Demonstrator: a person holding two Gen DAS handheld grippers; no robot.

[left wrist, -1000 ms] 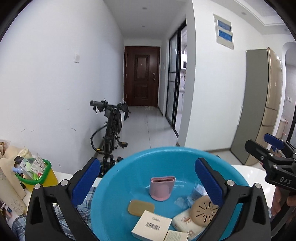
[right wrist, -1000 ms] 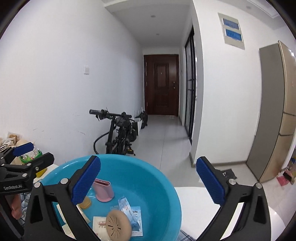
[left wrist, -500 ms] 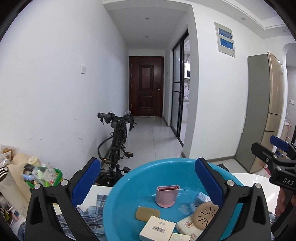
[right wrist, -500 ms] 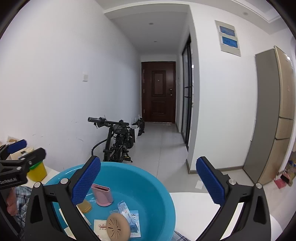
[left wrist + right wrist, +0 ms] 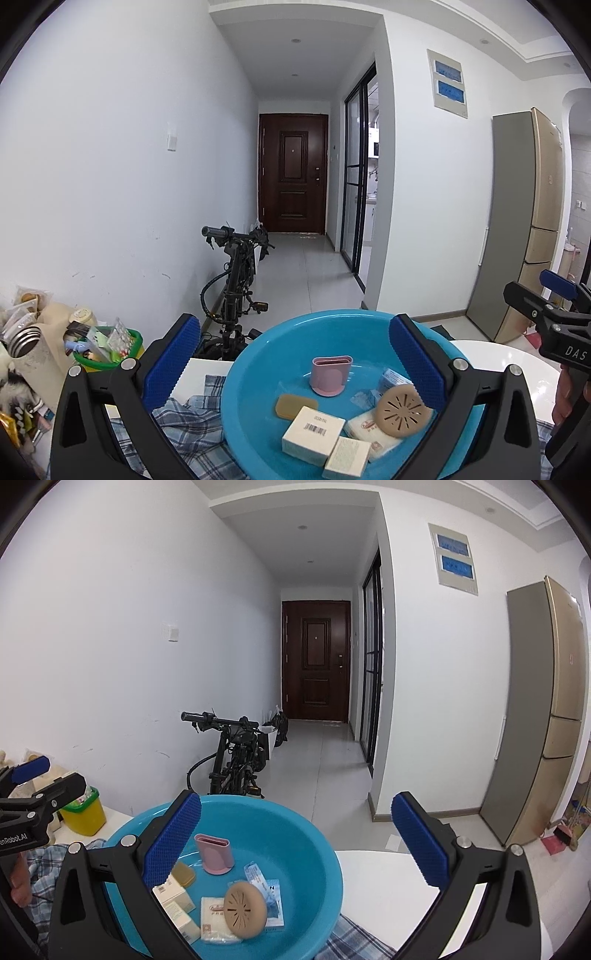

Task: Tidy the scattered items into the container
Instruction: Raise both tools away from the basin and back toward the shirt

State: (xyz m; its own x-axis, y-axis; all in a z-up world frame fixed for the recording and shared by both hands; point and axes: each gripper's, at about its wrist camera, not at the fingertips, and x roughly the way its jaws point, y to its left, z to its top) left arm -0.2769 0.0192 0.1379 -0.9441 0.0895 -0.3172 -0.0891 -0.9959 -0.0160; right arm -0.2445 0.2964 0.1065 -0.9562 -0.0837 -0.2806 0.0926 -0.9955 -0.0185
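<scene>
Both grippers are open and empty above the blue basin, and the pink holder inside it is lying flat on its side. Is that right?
Not quite. The pink holder stands upright in the blue basin with its opening facing up, as the left wrist view shows. The rest holds: the left gripper and right gripper are both open and empty.

Both wrist views are evenly bright and sharp, lit by recessed ceiling lights [image 5: 295,40] down the hallway ahead of the grippers. Fisheye distortion bends the walls and blackens the corners. Soft glare sits on the white table [image 5: 517,363] beyond the left gripper's right finger.
</scene>
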